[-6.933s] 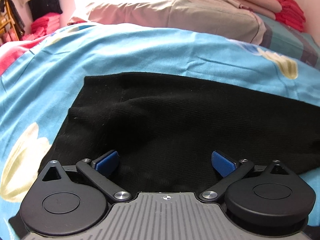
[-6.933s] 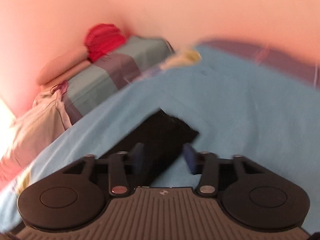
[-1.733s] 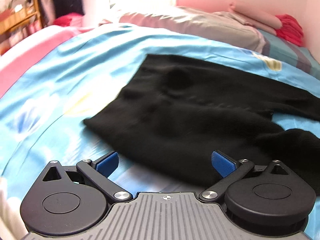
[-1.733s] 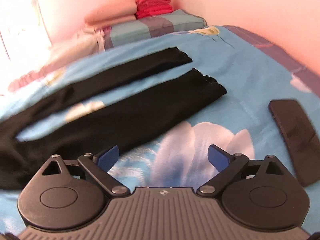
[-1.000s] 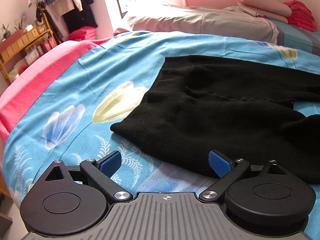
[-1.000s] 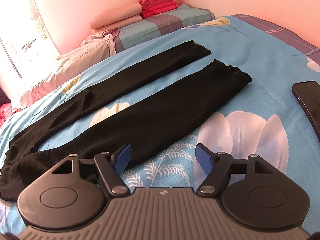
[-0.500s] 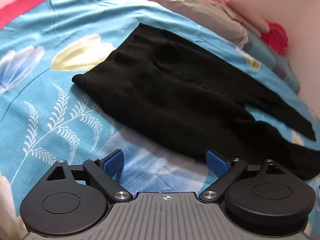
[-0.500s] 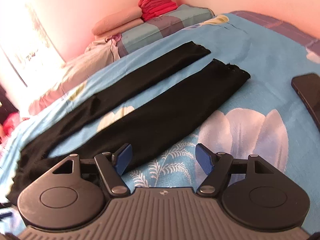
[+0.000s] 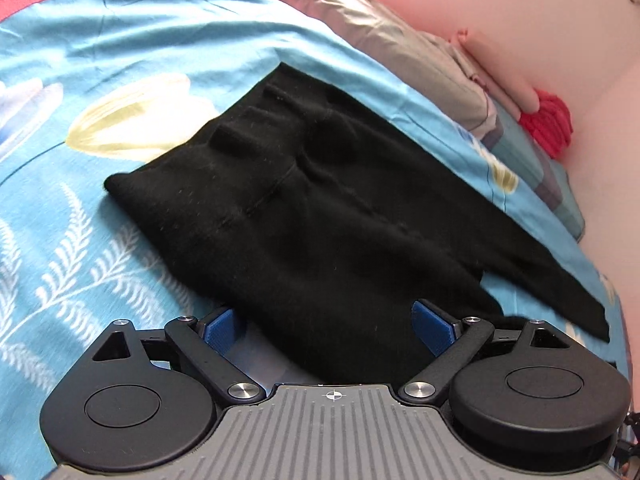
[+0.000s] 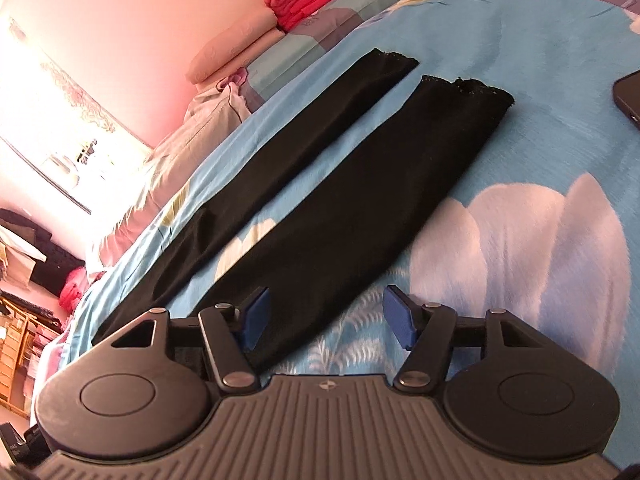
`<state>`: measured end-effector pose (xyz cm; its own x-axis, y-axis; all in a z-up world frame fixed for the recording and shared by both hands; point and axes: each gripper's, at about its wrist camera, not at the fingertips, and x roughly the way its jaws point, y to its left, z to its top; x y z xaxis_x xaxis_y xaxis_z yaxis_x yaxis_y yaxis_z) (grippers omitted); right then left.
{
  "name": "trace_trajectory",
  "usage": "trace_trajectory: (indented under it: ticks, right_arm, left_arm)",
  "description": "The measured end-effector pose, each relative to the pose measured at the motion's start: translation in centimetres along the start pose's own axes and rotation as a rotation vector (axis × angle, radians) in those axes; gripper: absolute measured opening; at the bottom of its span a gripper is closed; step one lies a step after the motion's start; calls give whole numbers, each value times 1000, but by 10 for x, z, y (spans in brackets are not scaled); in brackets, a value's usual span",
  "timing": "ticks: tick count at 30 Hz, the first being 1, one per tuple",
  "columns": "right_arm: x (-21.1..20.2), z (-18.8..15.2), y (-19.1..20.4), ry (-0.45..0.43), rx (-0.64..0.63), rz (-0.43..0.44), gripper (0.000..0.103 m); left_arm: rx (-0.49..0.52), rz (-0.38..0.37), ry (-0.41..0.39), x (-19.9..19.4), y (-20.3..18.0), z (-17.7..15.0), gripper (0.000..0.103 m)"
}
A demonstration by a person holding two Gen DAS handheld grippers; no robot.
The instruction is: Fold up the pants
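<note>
Black pants (image 9: pixel 320 208): left view waistband, left tool (image 9: pixel 332 328) spread; right view 2 legs, right tool (image 10: pixel 324 320) closing, unpinched.

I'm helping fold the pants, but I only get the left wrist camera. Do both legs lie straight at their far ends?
Observer: Yes, the near leg and the far leg lie flat, side by side, blue sheet showing between them.
Operator: Anything else over there?
Observer: A dark phone lies on the sheet, apart from the near leg's hem.
Operator: And the right gripper?
Observer: It's over the near leg's edge, jaws closing, not yet pressing cloth.
</note>
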<state>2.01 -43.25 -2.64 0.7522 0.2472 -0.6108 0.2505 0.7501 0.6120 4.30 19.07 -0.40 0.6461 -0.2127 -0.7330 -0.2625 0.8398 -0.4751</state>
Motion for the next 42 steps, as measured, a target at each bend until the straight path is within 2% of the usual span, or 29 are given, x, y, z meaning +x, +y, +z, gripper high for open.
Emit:
trace_trajectory:
  ticks: [5, 7, 10, 15, 24, 27, 29, 31, 32, 34, 39, 42]
  right_arm:
    - [7, 5, -1, -18, 9, 7, 67]
    - [7, 4, -1, -19, 0, 2, 65]
    - [5, 2, -2, -21, 1, 5, 62]
    - [4, 2, -5, -11, 27, 21, 62]
    - [1, 2, -5, 16, 30, 27, 62]
    - [7, 4, 0, 8, 2, 11, 62]
    - [16, 5, 8, -13, -54, -28, 55]
    - [20, 5, 14, -24, -102, -106, 19]
    - [20, 5, 14, -24, -110, -104, 19]
    - [16, 6, 14, -23, -111, -94, 12]
    - [9, 27, 23, -41, -103, -41, 8]
    - [16, 53, 41, -50, -122, -12, 8]
  left_arm:
    - [-34, -19, -25, 0, 4, 1, 103]
    - [-41, -8, -12, -9, 5, -4, 103]
    - [-66, -51, 17, -27, 12, -12, 103]
    - [-111, -75, 44, -27, 17, -11, 103]
    - [-185, -91, -40, -2, 18, 1, 103]
    - [-205, -62, -62, -4, 23, 0, 103]
    - [-208, -37, -69, -5, 26, 1, 102]
    - [-200, -11, -70, -4, 28, 2, 95]
    - [-199, -16, -67, -4, 29, 3, 95]
    - [-197, -17, -62, -6, 32, 6, 87]
    - [-186, -83, -89, -15, 28, 26, 86]
    - [-153, -105, -103, -12, 16, 49, 86]
